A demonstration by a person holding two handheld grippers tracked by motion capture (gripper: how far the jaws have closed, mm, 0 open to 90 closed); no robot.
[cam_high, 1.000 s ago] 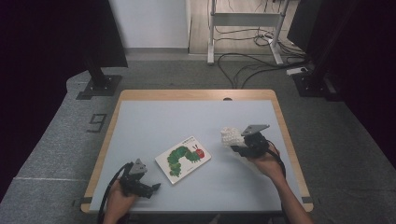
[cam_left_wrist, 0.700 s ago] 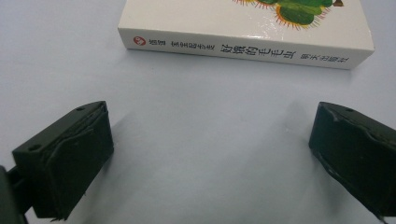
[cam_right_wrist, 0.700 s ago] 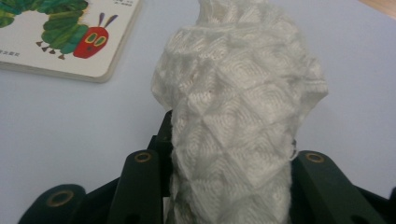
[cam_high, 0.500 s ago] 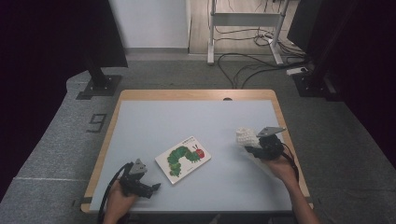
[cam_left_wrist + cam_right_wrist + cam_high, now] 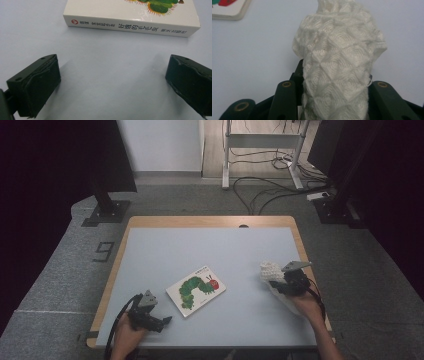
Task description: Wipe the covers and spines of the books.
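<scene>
The white knitted cloth (image 5: 271, 271) sits clamped between the jaws of the right gripper (image 5: 280, 282), bunched up and standing out past the tips, near the right edge of the table (image 5: 210, 222). In the right gripper view the cloth (image 5: 339, 65) shows its raised diamond weave, squeezed narrow where the two dark jaws press on it from either side and swelling wider above them. The jaws have just been easing a little apart, yet the cloth is held between them. From the high view some cloth also trails under the hand toward the near right corner. Little room is left between this gripper and the wooden border on the right; toward the middle the pale blue top lies open.

A picture book (image 5: 195, 290) with a green caterpillar on its cover lies flat near the middle front of the table, turned at an angle, well apart from the cloth. A corner of the book (image 5: 229, 8) shows at the upper left of the right gripper view.

The left gripper (image 5: 162, 321) rests near the front left corner, jaws wide apart with nothing between them. Its own view shows bare table between the jaws (image 5: 110, 85) and the book's spine (image 5: 130, 26) with printed lettering just ahead, which the high view cannot resolve.
</scene>
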